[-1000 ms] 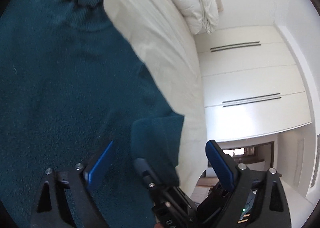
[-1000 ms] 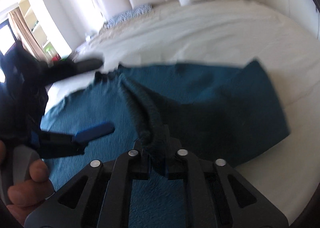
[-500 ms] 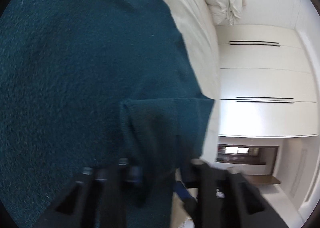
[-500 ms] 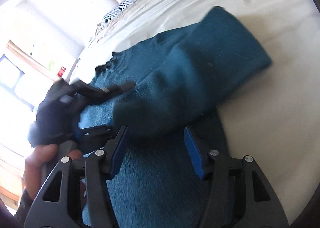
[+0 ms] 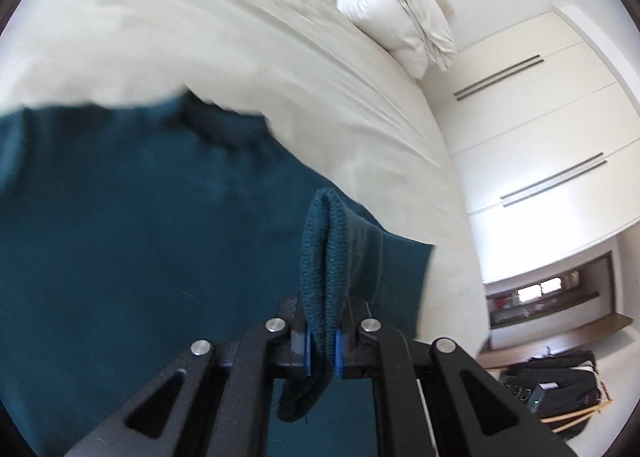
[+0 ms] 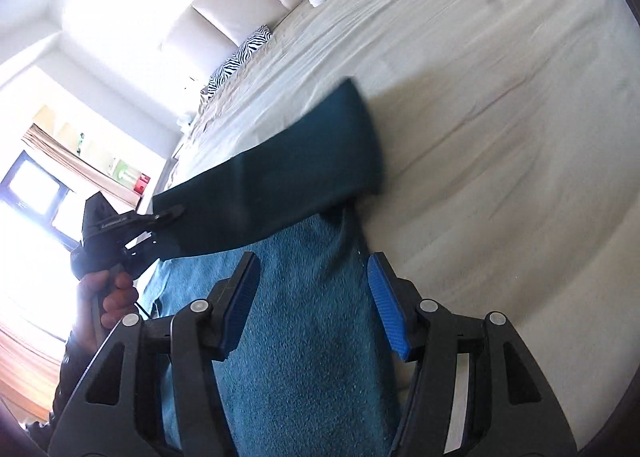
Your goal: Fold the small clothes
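Left gripper [image 5: 322, 345] fingers clamped on the sweater's [image 5: 140, 225] sleeve [image 6: 272, 193]; right gripper [image 6: 314, 305] fingers apart above the sweater on the bed [image 6: 500, 117]. Advise laying the sleeve flat across the body, edges aligned.

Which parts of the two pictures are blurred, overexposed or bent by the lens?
Left wrist view: the sweater edge is smeared by motion, while the fold in the left gripper is sharp; the wardrobe lines curve. Right wrist view: the window is blown out to white, the lifted sleeve is blurred, and the open right gripper is sharp.
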Action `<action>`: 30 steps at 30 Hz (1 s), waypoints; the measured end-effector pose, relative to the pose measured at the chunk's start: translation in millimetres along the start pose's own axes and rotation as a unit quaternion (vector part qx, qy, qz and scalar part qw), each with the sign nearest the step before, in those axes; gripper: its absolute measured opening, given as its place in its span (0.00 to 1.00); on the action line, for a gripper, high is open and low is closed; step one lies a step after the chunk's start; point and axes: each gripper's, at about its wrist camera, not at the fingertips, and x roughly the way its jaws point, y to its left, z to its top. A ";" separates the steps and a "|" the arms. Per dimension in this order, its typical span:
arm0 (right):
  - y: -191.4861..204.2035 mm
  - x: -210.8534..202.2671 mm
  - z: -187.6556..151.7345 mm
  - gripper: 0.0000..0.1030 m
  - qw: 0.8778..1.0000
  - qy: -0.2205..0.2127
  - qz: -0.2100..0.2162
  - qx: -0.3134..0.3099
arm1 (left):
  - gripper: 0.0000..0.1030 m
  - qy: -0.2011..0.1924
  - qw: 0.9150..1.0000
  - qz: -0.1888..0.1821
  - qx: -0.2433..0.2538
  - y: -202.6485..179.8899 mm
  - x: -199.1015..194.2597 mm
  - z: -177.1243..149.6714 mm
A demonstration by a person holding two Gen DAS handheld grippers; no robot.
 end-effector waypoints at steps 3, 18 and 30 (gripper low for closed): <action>-4.0 3.6 3.2 0.54 1.000 0.004 0.005 0.009 | 0.08 -0.006 1.000 0.021 -0.007 23.2 -9.5 11.6; -0.1 24.5 42.8 0.54 0.998 0.035 0.044 0.023 | 0.08 0.004 0.998 0.065 -0.022 103.9 -9.3 -1.0; 1.9 99.6 100.0 0.55 0.981 0.113 0.118 0.105 | 0.11 -0.002 0.999 0.031 -0.025 118.8 -16.5 -24.9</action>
